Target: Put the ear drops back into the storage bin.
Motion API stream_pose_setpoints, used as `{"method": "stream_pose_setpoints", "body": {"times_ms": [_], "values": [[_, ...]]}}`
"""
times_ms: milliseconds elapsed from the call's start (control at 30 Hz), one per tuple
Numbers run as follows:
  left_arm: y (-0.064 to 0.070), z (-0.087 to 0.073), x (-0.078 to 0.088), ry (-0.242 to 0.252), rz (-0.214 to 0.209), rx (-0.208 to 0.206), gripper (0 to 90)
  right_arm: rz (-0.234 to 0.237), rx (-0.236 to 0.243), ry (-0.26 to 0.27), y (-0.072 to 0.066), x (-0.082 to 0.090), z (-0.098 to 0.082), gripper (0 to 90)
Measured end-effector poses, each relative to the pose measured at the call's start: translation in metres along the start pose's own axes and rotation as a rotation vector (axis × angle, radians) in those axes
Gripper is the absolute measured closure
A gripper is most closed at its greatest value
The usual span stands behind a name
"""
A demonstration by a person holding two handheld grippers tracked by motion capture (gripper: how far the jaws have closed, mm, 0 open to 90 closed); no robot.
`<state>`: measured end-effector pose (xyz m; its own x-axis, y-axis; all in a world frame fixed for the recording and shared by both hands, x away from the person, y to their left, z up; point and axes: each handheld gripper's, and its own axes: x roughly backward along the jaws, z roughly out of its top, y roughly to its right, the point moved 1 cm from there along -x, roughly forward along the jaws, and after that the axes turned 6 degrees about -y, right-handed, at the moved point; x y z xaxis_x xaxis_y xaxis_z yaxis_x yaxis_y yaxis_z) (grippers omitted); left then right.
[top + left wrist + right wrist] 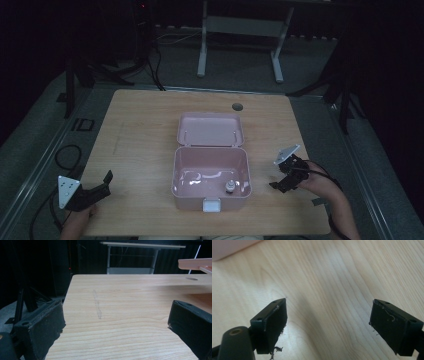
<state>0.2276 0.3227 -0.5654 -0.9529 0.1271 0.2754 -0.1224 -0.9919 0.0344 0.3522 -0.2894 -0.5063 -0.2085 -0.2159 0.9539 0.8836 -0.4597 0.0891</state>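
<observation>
Glossy pink plastic box [210, 172], lid flung back, on a pale woodgrain table [140, 135].
Left gripper [102, 187] and right gripper [282, 180], matte black, both gape empty.

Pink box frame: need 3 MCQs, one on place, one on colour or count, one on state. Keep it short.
1. Where does the small bottle sit?
A. on the table left of the box
B. inside the pink box, near its front right corner
C. on the open lid

2. How many items lie inside the box?
A. none
B. one
C. three

3. What is the state of the box's lid?
A. shut and latched
B. taken off and laid on the floor
C. swung open, lying back behind the box

Answers:
1 B: the high view shows the bottle on the box's floor, toward the front right.
2 B: the bottle is the one item seen in it.
3 C: the lid lies flat behind the box, inside facing up.

The left gripper and the right gripper are both open, off to either side of the box.
</observation>
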Motion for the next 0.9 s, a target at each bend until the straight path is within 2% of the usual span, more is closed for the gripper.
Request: {"method": "stream_pose_setpoints", "body": {"times_ms": [33, 67, 167, 200, 333, 400, 433, 533, 567, 600, 633, 767, 900], "values": [[0.0, 0.0, 0.0, 0.0, 0.0, 0.0, 1.0, 0.0, 0.0, 0.0, 0.0, 0.0, 0.0, 14.1], [0.0, 0.0, 0.0, 0.0, 0.0, 0.0, 0.9, -0.013, -0.04, 0.026, 0.001, -0.003, -0.005, 13.8], [0.0, 0.0, 0.0, 0.0, 0.0, 0.0, 0.9, -0.034, -0.08, 0.039, 0.002, -0.007, -0.012, 13.8], [0.0, 0.0, 0.0, 0.0, 0.0, 0.0, 1.0, -0.034, -0.08, 0.039, 0.002, -0.007, -0.012, 13.8], [0.0, 0.0, 0.0, 0.0, 0.001, -0.002, 0.9, -0.057, -0.151, 0.084, 0.004, -0.014, -0.021, 13.6], [0.0, 0.0, 0.0, 0.001, 0.001, -0.003, 0.9, -0.073, -0.156, 0.094, 0.004, -0.016, -0.023, 13.6], [0.0, 0.0, 0.0, 0.0, 0.002, -0.002, 1.0, -0.104, -0.189, 0.123, 0.004, -0.018, -0.026, 13.6], [0.0, 0.0, 0.0, 0.0, 0.002, -0.001, 1.0, -0.163, -0.229, 0.172, 0.004, -0.019, -0.031, 13.6], [0.0, 0.0, 0.0, 0.0, 0.002, -0.001, 0.9, -0.163, -0.229, 0.172, 0.004, -0.019, -0.031, 13.6], [0.0, 0.0, 0.0, 0.0, 0.002, -0.001, 0.9, -0.189, -0.246, 0.19, 0.005, -0.018, -0.033, 13.7], [0.0, 0.0, 0.0, 0.0, 0.002, -0.001, 0.9, -0.239, -0.291, 0.23, 0.008, -0.016, -0.037, 13.7], [0.0, 0.0, 0.0, 0.0, 0.002, -0.001, 0.9, -0.289, -0.366, 0.275, 0.01, -0.014, -0.042, 13.4], [0.0, 0.0, 0.0, 0.0, 0.002, -0.002, 1.0, -0.324, -0.419, 0.29, 0.009, -0.018, -0.045, 13.1]]}}
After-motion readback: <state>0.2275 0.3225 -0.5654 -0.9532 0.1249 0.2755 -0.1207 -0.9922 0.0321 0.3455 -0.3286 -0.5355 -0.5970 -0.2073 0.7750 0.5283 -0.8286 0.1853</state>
